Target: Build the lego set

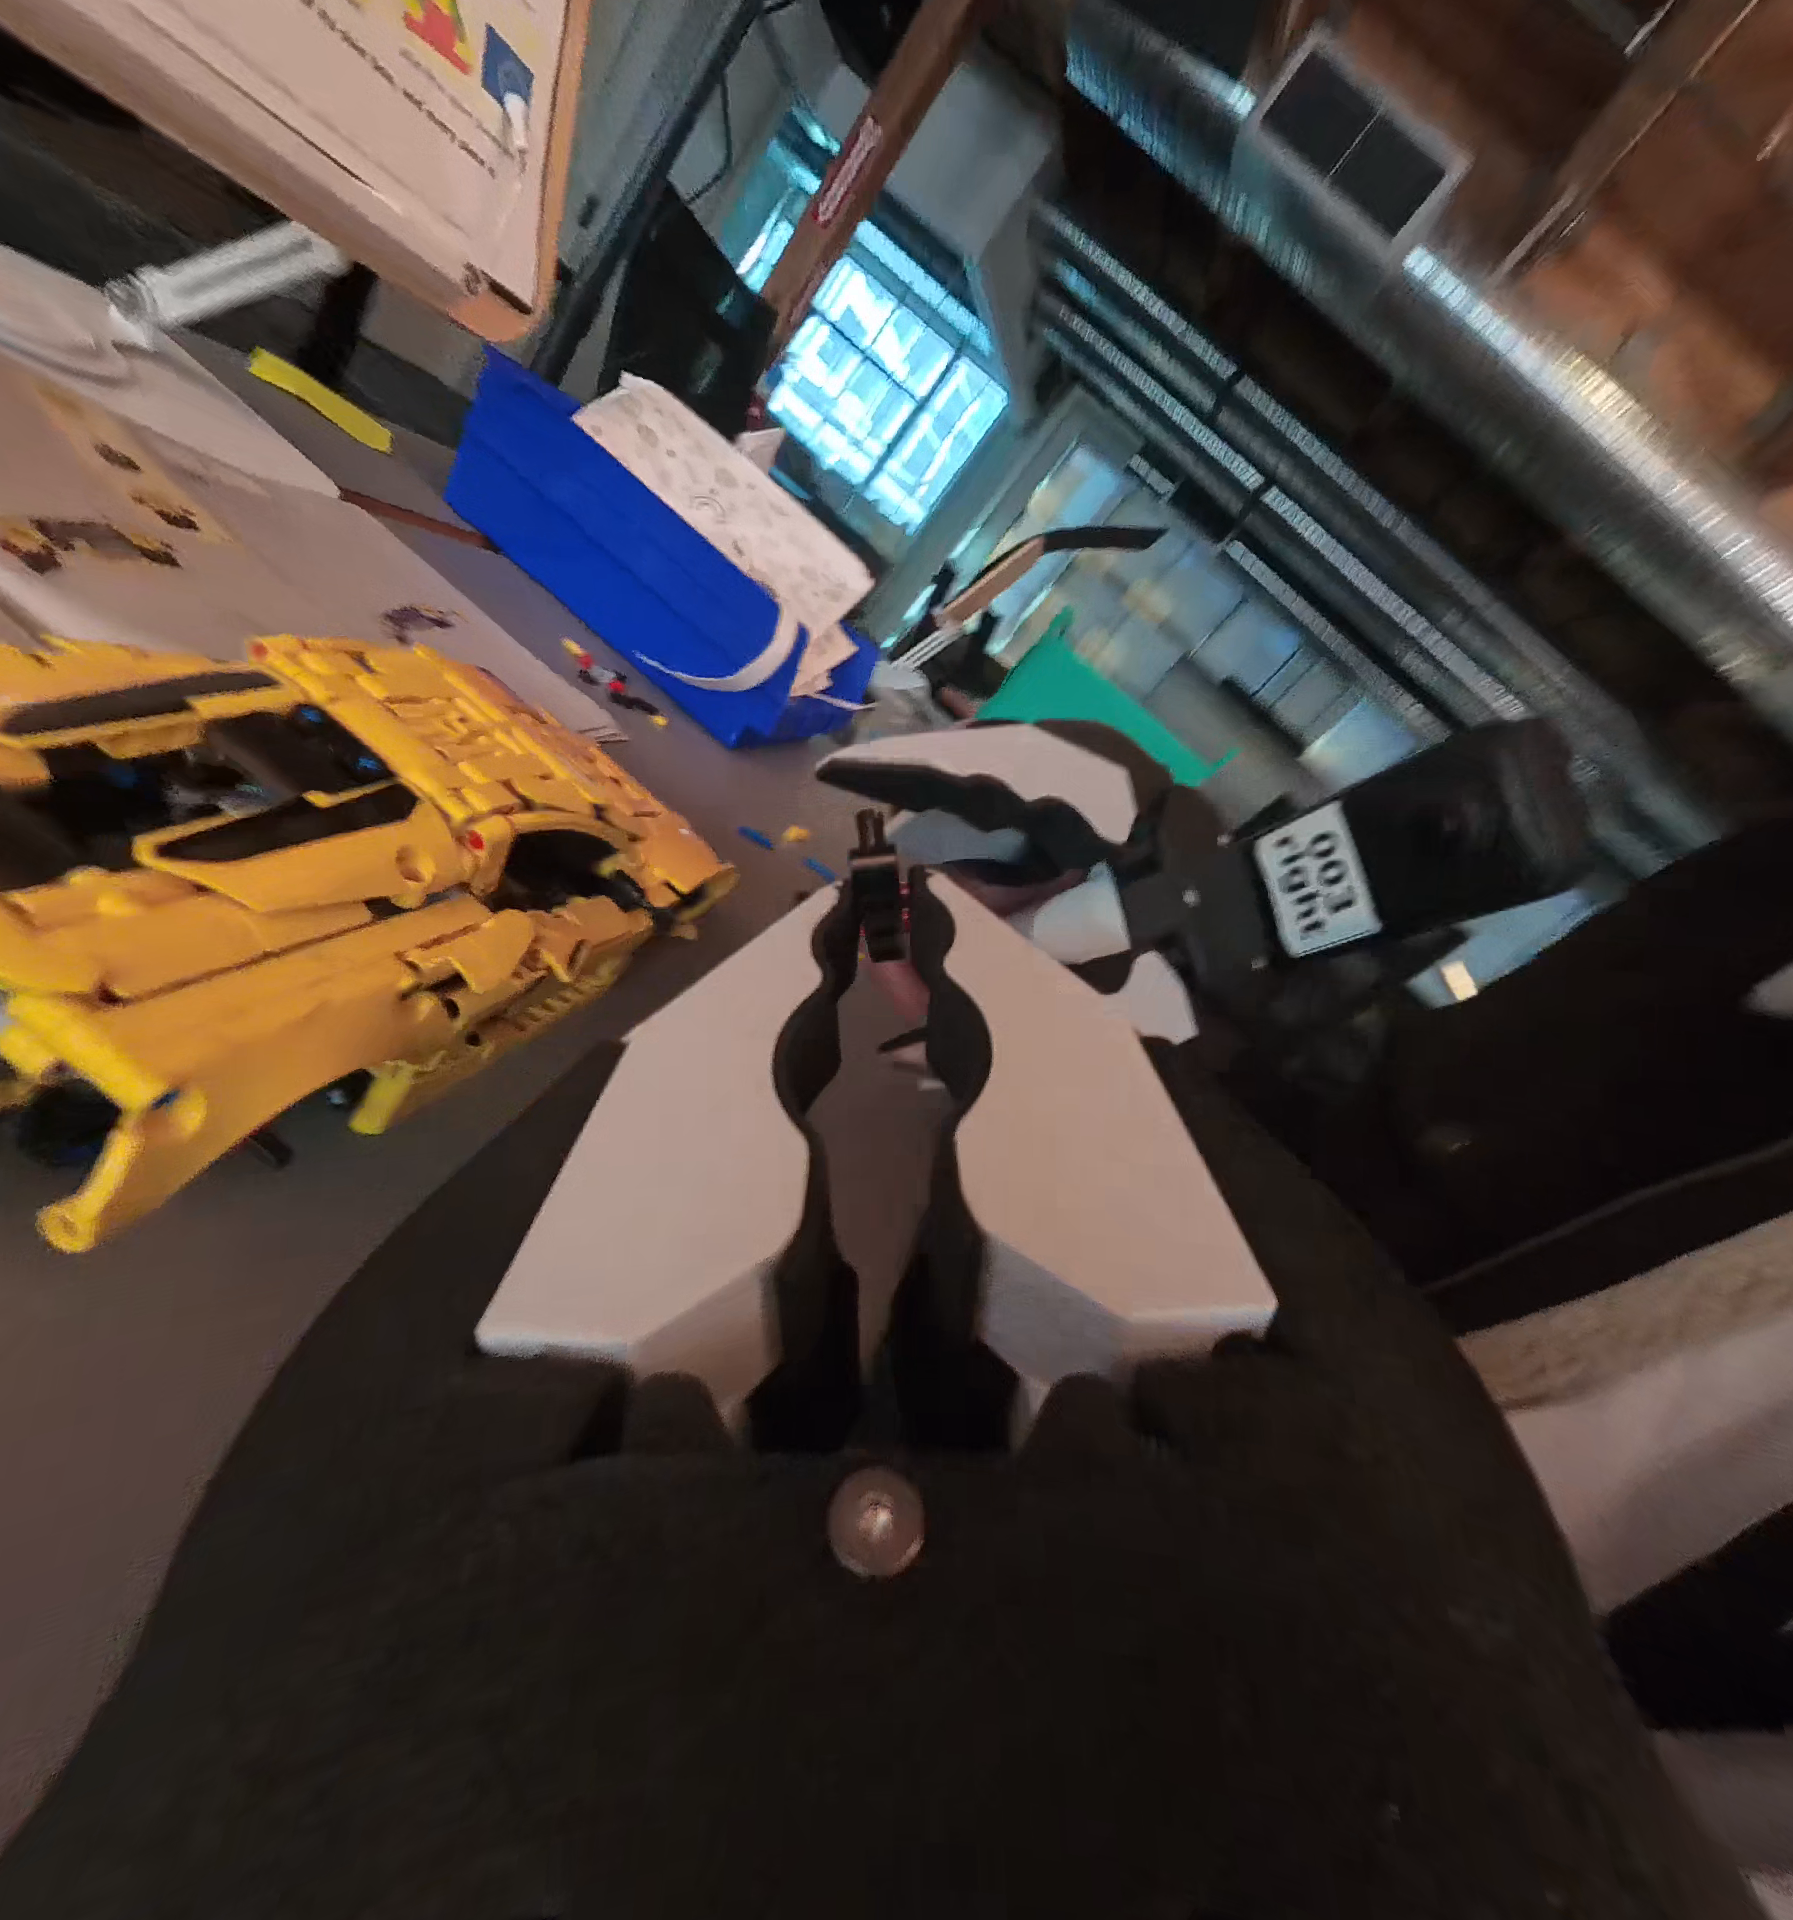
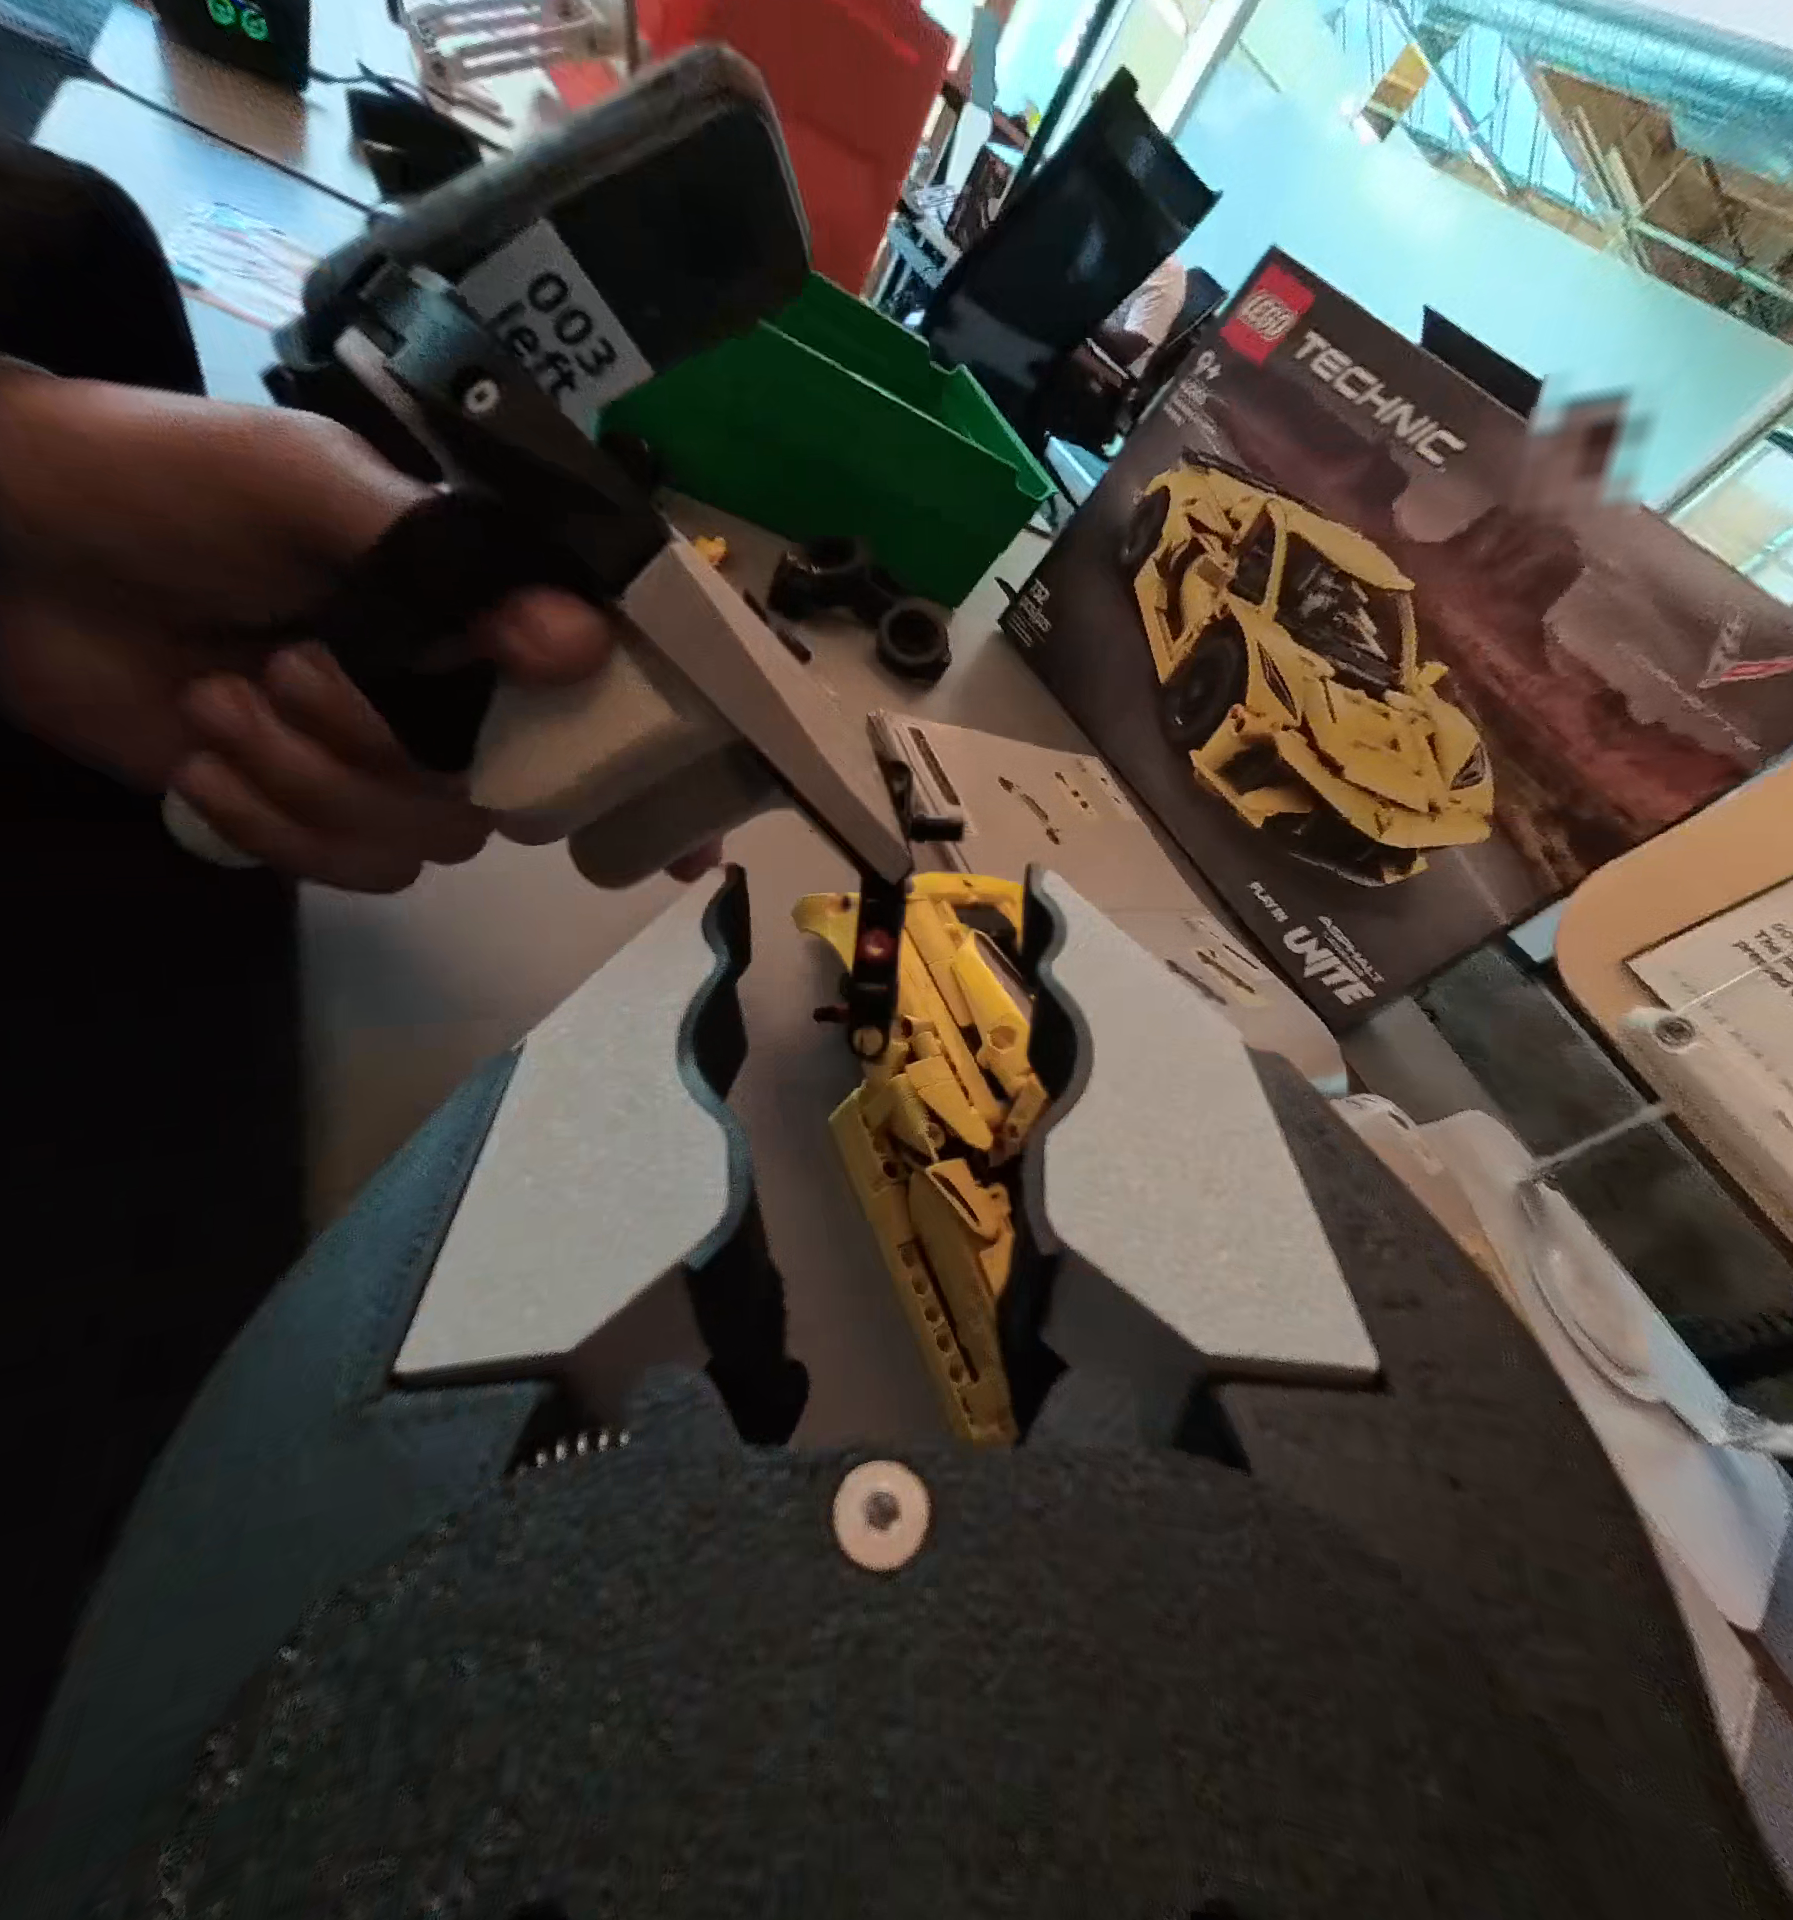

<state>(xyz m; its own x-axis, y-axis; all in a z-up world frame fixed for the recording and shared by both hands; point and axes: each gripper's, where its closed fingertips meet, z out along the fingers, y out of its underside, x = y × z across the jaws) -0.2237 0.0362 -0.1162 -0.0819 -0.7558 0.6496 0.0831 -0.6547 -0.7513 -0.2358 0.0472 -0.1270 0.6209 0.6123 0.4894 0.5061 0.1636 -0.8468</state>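
here, left hand-held gripper (image 1: 884,914) pinches a black piece (image 1: 876,883) over the grey table (image 1: 144,1403); right (image 2: 881,966) gapes wide.

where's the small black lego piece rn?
Pinched in the left gripper: the black piece shows centre in the left wrist view, and in the right wrist view hangs above the yellow car.

Yellow car model (image 1: 279,883) runs off the left-view frame at left, motion-blurred. Loose bits (image 1: 611,681) on the counter (image 1: 196,1351) too small to identify. Black piece (image 1: 879,894) mostly buried between left tongs (image 1: 884,914); shape unclear, possibly a beam.
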